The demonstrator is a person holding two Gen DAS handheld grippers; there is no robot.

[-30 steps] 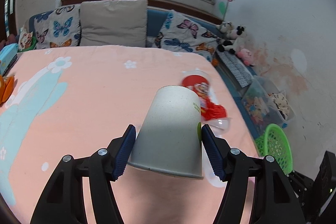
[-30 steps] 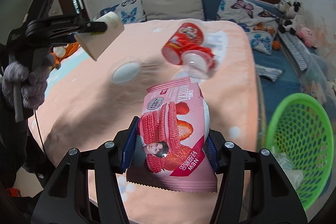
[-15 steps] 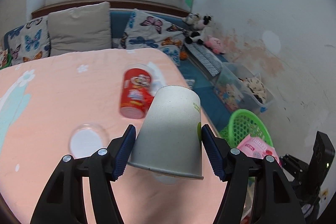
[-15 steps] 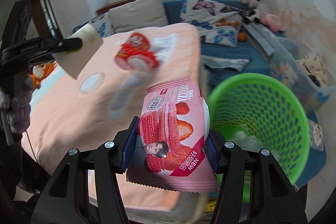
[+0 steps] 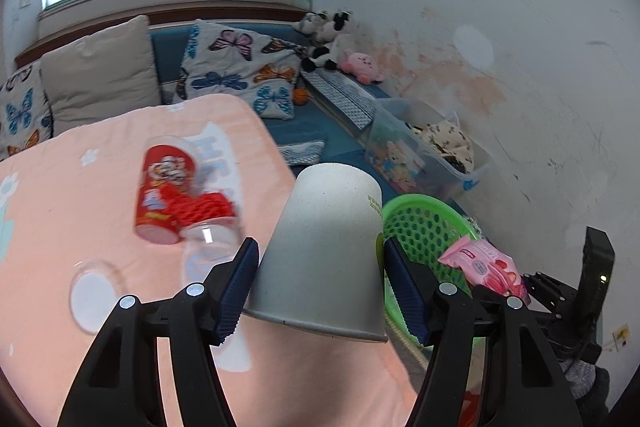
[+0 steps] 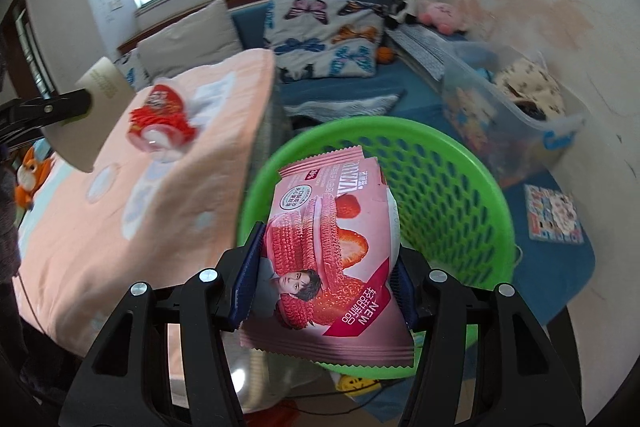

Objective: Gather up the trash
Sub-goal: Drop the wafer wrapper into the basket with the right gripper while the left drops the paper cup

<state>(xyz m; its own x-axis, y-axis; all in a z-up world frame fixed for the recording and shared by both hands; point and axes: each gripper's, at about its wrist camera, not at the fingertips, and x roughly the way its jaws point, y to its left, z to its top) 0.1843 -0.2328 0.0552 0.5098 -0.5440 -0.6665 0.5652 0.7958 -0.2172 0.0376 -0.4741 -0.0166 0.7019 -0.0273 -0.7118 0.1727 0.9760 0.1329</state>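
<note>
My left gripper (image 5: 320,287) is shut on a grey paper cup (image 5: 328,251), held upside down above the bed's right edge. My right gripper (image 6: 326,287) is shut on a pink snack packet (image 6: 328,247) and holds it over the green mesh basket (image 6: 452,187) on the floor. The packet (image 5: 486,267) and basket (image 5: 424,227) also show in the left wrist view, and the cup (image 6: 90,115) in the right wrist view. A red cup (image 5: 166,195) with a clear cup (image 5: 210,233) and a clear lid (image 5: 94,291) lie on the peach blanket (image 5: 60,227).
Pillows (image 5: 100,83) and plush toys (image 5: 332,47) line the blue bench behind. A clear storage bin (image 6: 516,107) stands by the wall right of the basket. A picture book (image 6: 554,215) lies on the floor. An orange plush (image 6: 30,175) lies at the bed's left.
Both grippers have swung right toward the basket. The packet has moved from above the bed to over the basket's mouth. The cup has moved to the bed's right edge.
</note>
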